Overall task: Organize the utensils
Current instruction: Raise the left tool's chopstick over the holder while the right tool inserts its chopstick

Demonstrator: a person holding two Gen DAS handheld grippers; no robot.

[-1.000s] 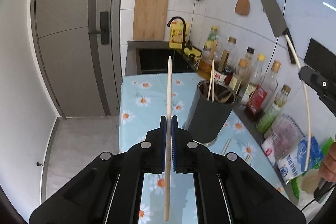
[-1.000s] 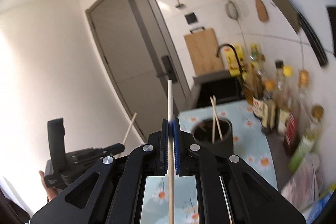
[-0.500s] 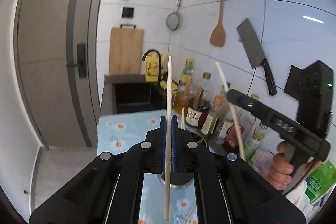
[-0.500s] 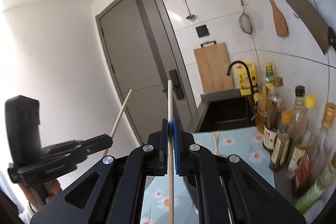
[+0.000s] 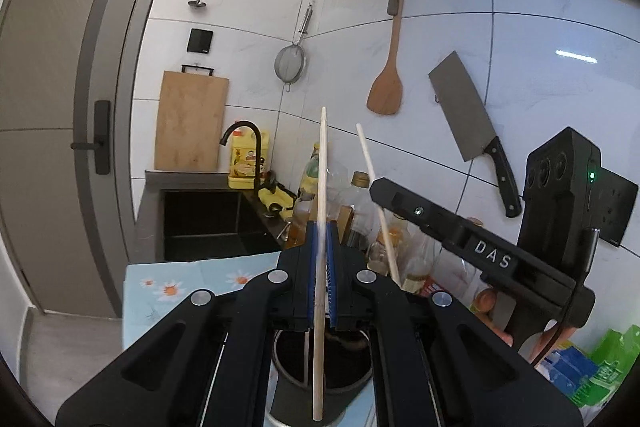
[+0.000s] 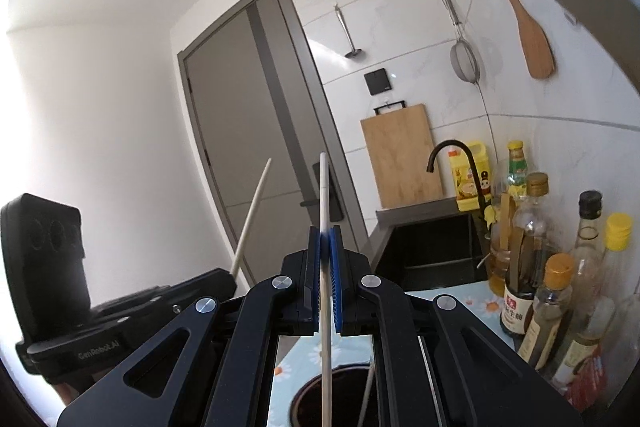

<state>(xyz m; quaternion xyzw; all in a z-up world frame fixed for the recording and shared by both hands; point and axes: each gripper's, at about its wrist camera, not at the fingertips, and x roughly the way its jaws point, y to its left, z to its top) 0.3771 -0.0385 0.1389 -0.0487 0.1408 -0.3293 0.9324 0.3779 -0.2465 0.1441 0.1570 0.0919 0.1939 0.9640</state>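
My left gripper [image 5: 323, 227] is shut on a pale wooden chopstick [image 5: 321, 187], held upright, its lower end hanging over the mouth of the dark utensil holder [image 5: 344, 375] right below. My right gripper [image 6: 325, 239] is shut on a second chopstick [image 6: 323, 195], also upright, above the same holder [image 6: 344, 391], where another chopstick leans inside. Each gripper shows in the other's view: the right one [image 5: 460, 239] at right with its chopstick [image 5: 374, 183], the left one [image 6: 132, 311] at lower left with its chopstick [image 6: 252, 215].
The holder stands on a blue daisy-print tablecloth [image 5: 168, 287]. Several oil and sauce bottles [image 6: 560, 267] line the tiled wall. A black sink [image 5: 212, 223] with tap lies behind. A cleaver [image 5: 468, 123], spatula [image 5: 386, 87], strainer and cutting board [image 5: 190, 123] hang on the wall. Food packets [image 5: 584, 375] lie at right.
Both grippers have risen and come over the holder, which has slid from the middle of the views to the bottom edge. Both still hold their chopsticks.
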